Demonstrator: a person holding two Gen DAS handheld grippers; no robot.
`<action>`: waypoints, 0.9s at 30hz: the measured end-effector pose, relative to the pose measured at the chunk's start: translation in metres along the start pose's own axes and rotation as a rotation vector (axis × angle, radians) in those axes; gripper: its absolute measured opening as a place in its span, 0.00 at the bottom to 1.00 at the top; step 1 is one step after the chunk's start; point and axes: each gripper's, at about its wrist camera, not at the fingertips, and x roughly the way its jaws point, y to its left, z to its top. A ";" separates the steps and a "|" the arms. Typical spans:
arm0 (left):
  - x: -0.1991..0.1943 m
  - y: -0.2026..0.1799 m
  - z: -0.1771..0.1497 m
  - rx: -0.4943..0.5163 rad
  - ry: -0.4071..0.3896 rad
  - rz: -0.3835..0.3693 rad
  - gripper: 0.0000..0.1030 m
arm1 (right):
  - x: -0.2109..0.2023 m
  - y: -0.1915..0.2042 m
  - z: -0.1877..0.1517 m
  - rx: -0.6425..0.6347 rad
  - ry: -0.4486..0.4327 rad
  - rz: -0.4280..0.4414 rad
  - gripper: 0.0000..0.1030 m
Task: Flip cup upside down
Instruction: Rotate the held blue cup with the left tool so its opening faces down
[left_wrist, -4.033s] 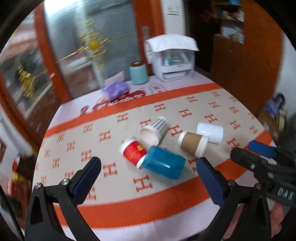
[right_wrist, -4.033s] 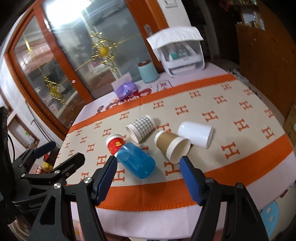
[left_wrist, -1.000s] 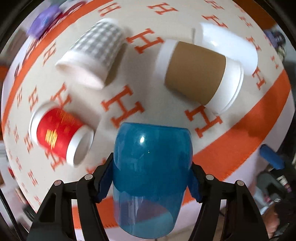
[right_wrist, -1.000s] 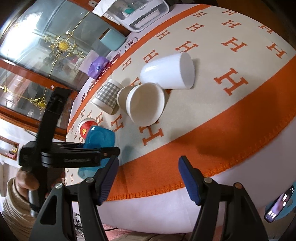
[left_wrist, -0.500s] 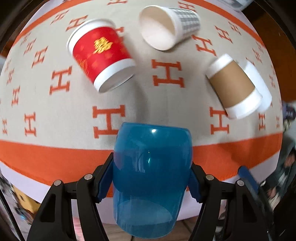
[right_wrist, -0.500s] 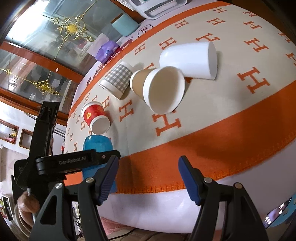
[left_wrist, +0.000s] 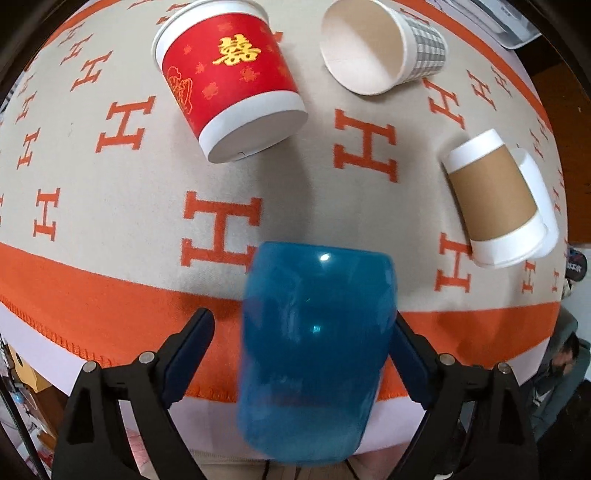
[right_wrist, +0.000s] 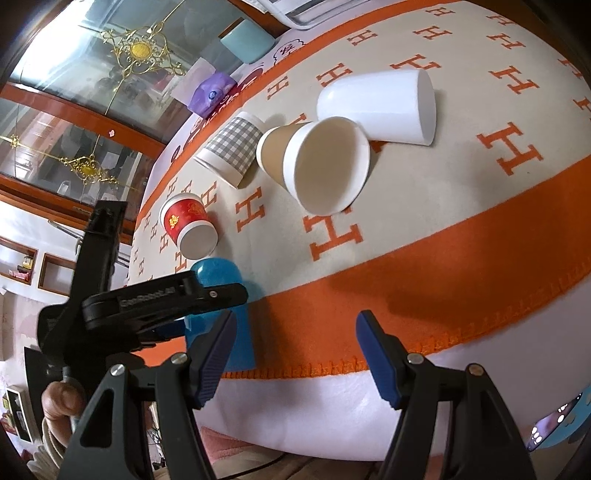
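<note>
— So where is the blue cup (left_wrist: 314, 347)?
— At 6 o'clock on the tablecloth (left_wrist: 110, 206), base up, between the left gripper (left_wrist: 301, 339) fingers, now parted. Right gripper (right_wrist: 295, 347) gapes empty.
— Advice?
— Back straight off; don't nudge it.

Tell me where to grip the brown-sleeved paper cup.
Grip the brown-sleeved paper cup across its sleeve, mid-body, coming from above. It lies on its side with the mouth toward the right hand-held gripper, and the white cup touches its far side.
</note>
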 end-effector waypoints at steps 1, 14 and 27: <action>-0.003 0.002 0.003 0.003 -0.003 0.001 0.88 | 0.000 0.002 0.000 -0.007 -0.001 0.001 0.65; -0.070 0.023 -0.007 0.132 -0.108 -0.043 0.86 | -0.001 0.025 -0.001 -0.064 0.006 0.009 0.65; -0.057 0.022 0.002 0.182 -0.103 -0.073 0.79 | -0.003 0.037 -0.005 -0.098 0.008 -0.009 0.65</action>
